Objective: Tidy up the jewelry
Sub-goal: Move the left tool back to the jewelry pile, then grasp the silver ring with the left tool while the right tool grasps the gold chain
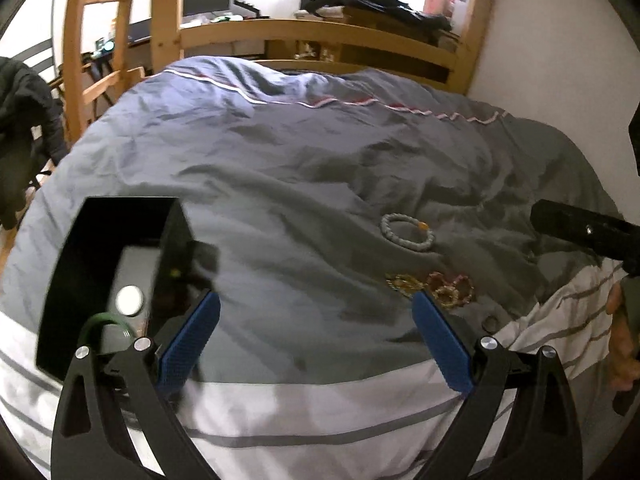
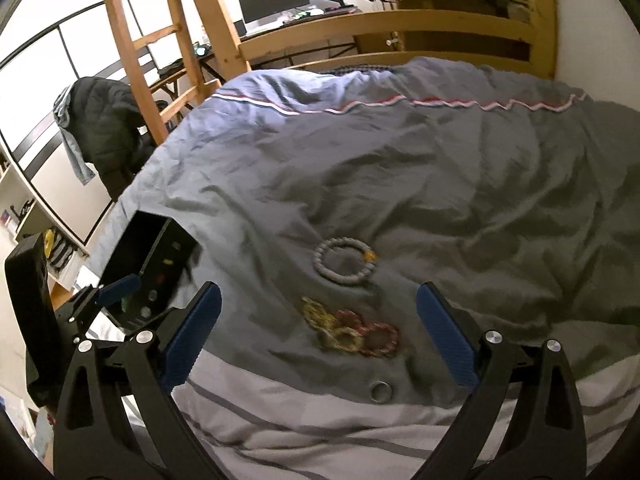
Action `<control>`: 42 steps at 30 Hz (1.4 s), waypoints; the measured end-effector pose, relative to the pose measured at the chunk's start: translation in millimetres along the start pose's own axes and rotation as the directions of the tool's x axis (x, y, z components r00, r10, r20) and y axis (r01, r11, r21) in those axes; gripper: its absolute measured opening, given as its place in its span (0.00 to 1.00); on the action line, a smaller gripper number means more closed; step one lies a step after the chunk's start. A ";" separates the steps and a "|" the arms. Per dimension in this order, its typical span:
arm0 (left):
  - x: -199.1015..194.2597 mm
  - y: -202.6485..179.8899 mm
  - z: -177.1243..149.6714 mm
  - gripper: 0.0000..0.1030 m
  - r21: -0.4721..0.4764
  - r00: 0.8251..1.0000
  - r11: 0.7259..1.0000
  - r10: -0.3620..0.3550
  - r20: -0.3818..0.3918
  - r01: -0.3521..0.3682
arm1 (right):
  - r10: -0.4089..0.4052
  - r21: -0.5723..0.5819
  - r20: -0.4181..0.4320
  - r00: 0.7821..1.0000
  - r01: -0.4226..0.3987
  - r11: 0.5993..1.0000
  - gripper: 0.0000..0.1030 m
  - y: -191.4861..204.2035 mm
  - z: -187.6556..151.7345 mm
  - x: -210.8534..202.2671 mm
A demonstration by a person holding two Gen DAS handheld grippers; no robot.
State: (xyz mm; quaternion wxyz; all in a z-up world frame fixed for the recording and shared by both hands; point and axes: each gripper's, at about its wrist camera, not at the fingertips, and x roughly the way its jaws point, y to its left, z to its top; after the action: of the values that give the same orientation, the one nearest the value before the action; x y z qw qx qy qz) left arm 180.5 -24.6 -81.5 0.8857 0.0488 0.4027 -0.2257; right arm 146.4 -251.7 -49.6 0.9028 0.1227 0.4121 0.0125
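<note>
while both grippers, left (image 1: 316,336) & right (image 2: 318,332), hover w/ jaws wide apart & empty, a grey beaded bracelet (image 2: 345,260) lies on the wrinkled bed (image 2: 460,184) by tangled gold/red chains (image 2: 352,330); only left view shows inside the glossy black box (image 1: 112,276).

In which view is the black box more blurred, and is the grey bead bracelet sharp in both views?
Left wrist view: the black box is smeared sideways, and the grey bead bracelet is fairly sharp. Right wrist view: the box is blurred at its near edge, the bracelet is slightly soft, and the fisheye bends the bed frame.
</note>
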 end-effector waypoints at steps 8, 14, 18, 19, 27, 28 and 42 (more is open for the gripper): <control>27.6 -38.6 -3.0 0.92 0.062 0.995 0.994 -0.091 -0.031 0.093 | -0.029 -0.003 -0.018 0.999 0.029 1.000 0.94 -26.4 -22.5 13.8; 54.3 -64.8 -9.3 0.90 0.133 0.988 0.980 -0.139 -0.072 0.148 | 0.008 0.012 -0.068 0.998 -0.007 1.000 0.63 -46.6 -44.2 39.9; 71.9 -75.1 -13.0 0.79 0.181 0.978 0.964 -0.176 -0.108 0.194 | 0.015 0.024 -0.127 0.992 -0.012 1.000 0.52 -52.1 -54.0 65.6; 76.9 -77.4 -12.6 0.76 0.189 0.976 0.960 -0.186 -0.114 0.205 | 0.018 0.026 -0.126 0.992 -0.014 1.000 0.52 -51.8 -52.6 70.1; 110.7 -97.4 -22.5 0.49 0.268 0.968 0.939 -0.168 -0.186 0.214 | -0.045 0.030 -0.175 0.983 0.050 0.998 0.52 -54.9 -48.6 104.8; 110.8 -98.8 -23.5 0.48 0.278 0.969 0.938 -0.161 -0.186 0.209 | -0.054 0.022 -0.183 0.982 0.059 0.998 0.52 -54.0 -49.3 107.0; 107.6 -86.1 -17.3 0.19 0.222 0.967 0.950 -0.180 -0.181 0.218 | -0.074 0.013 -0.102 0.992 0.076 0.997 0.09 -51.5 -41.2 82.2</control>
State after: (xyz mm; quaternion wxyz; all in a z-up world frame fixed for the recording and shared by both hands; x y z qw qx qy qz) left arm 192.4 -135.7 -164.0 0.8110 0.1326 0.4446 -0.3565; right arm 165.8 -282.7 -148.5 0.8794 0.1141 0.4618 -0.0189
